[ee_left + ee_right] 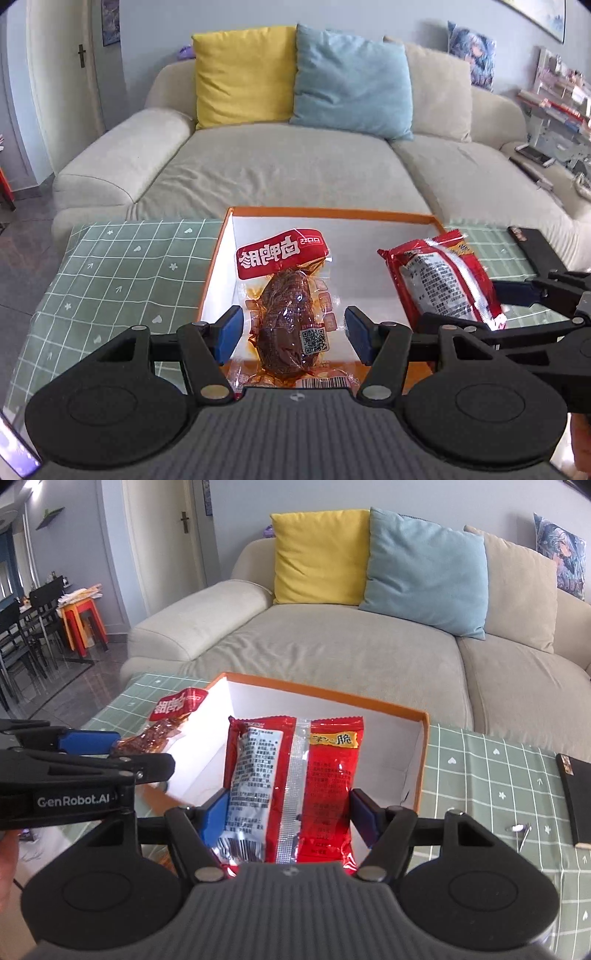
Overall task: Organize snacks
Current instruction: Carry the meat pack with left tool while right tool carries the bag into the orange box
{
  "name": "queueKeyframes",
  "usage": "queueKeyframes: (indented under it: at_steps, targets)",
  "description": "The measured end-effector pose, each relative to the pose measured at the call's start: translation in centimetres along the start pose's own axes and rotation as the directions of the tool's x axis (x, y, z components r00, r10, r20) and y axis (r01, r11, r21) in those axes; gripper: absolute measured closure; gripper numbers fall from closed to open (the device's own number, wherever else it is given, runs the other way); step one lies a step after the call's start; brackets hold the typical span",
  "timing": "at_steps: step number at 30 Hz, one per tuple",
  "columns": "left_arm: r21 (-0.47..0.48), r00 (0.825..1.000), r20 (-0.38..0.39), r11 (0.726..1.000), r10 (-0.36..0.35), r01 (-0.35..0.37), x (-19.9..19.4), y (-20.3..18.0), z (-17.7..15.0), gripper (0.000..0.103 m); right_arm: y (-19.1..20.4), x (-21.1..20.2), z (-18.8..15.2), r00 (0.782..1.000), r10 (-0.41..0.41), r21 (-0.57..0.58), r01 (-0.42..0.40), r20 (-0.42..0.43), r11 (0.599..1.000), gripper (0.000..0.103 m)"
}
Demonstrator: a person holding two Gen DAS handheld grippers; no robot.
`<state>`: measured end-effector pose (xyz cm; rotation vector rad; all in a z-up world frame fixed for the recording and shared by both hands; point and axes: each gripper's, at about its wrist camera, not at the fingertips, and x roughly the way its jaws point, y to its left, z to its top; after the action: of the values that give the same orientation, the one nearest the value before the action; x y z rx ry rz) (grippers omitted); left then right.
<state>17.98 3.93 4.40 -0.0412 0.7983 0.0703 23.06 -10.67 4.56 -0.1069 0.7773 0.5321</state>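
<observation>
step: putting snacks in the orange box point(369, 215) | left gripper point(293, 332) pinches the meat snack pack point(284, 317) over the box's left side | right gripper point(288, 818) pinches the red snack bag point(295, 775) over the right side | next: lower both, let go

The box point(369, 215) is showing an orange rim and white inside; the tablecloth point(110, 266) is showing green with white grid; both snack packets point(295, 775) are showing red.

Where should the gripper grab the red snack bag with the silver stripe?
By its near end, from the side facing away from the sofa. The red snack bag lies lengthwise over the box, narrow enough for the right gripper to squeeze both long edges.
</observation>
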Motion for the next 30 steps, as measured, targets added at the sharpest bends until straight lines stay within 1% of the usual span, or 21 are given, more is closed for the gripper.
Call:
queueKeyframes:
  at_steps: [3, 7, 12, 15, 18, 20, 23, 24, 26, 29, 30]
  targets:
    - [0.01, 0.998, -0.06, 1.0, 0.001, 0.0, 2.3, 0.4, 0.5, 0.034, -0.5, 2.2, 0.6, 0.999, -0.007, 0.006, 0.007, -0.038, 1.0, 0.036]
    - [0.024, 0.994, -0.11, 1.0, 0.015, -0.012, 4.6, 0.8, 1.2, 0.034, -1.2, 5.4, 1.2, 0.995, -0.01, 0.022, 0.012, -0.102, 1.0, 0.036]
    - [0.074, 0.986, -0.162, 0.997, 0.049, -0.038, 7.0, 0.8, 1.3, 0.034, -1.9, 8.7, 1.4, 0.983, 0.009, 0.057, 0.001, -0.185, 0.998, 0.036]
    - [0.108, 0.978, -0.198, 0.993, 0.062, -0.041, 8.4, 0.7, 1.1, 0.034, -1.9, 10.3, 1.2, 0.971, 0.023, 0.069, -0.007, -0.238, 0.998, 0.036]
    - [0.137, 0.967, -0.246, 0.99, 0.07, -0.037, 9.6, 0.7, 1.1, 0.035, -2.1, 11.8, 1.1, 0.956, 0.043, 0.082, -0.02, -0.289, 0.996, 0.036]
    - [0.158, 0.956, -0.283, 0.987, 0.085, -0.041, 10.6, 0.7, 1.0, 0.035, -2.3, 12.7, 1.1, 0.947, 0.054, 0.103, -0.022, -0.317, 0.994, 0.036]
    - [0.183, 0.943, -0.32, 0.982, 0.095, -0.037, 11.5, 0.7, 0.6, 0.036, -2.3, 13.8, 0.9, 0.931, 0.073, 0.128, -0.028, -0.357, 0.991, 0.036]
    - [0.19, 0.939, -0.329, 0.981, 0.1, -0.038, 11.7, 0.7, 0.5, 0.036, -2.2, 14.1, 0.7, 0.926, 0.076, 0.129, -0.029, -0.37, 0.991, 0.036]
    - [0.225, 0.937, -0.33, 0.974, 0.113, -0.038, 11.9, 0.4, 0.4, 0.037, -1.9, 14.6, 0.6, 0.917, 0.08, 0.132, -0.031, -0.39, 0.991, 0.036]
    - [0.277, 0.923, -0.356, 0.96, 0.147, -0.045, 12.2, 0.0, 0.4, 0.038, -1.9, 15.5, 0.3, 0.904, 0.092, 0.144, -0.034, -0.418, 0.989, 0.036]
    - [0.295, 0.918, -0.364, 0.954, 0.158, -0.047, 12.3, -0.1, 0.4, 0.04, -1.8, 15.9, 0.2, 0.901, 0.094, 0.145, -0.035, -0.424, 0.989, 0.036]
